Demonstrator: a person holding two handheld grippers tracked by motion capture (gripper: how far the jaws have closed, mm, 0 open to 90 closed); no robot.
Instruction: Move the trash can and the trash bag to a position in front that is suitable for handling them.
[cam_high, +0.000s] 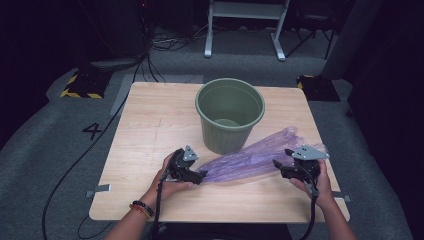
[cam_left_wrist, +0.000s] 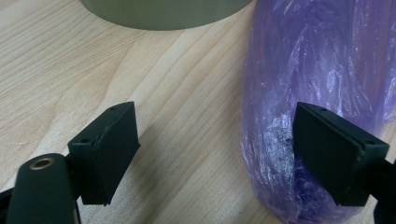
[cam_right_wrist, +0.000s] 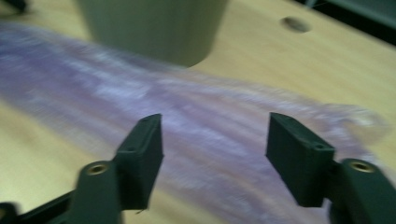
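A long, crumpled purple plastic bag (cam_high: 250, 157) lies slantwise on the wooden table (cam_high: 150, 125), in front of an upright, empty green bin (cam_high: 225, 137). My left gripper (cam_high: 199, 176) is at the bag's near-left end with its jaws wide apart. In the left gripper view that end of the bag (cam_left_wrist: 317, 60) sits against the right-hand jaw, and bare wood shows across the rest of the left gripper's (cam_left_wrist: 219, 154) gap. My right gripper (cam_high: 281, 159) hovers open over the bag's far-right part. The right gripper view is blurred, with the bag (cam_right_wrist: 210, 116) below the right gripper's (cam_right_wrist: 215, 158) jaws.
The bin wall (cam_left_wrist: 163, 11) stands just beyond the left jaws, and the bin (cam_right_wrist: 154, 28) is also close ahead in the right gripper view. A round hole (cam_right_wrist: 295, 24) marks the tabletop. Cables, a floor number (cam_high: 92, 131) and a metal frame (cam_high: 245, 25) surround the table.
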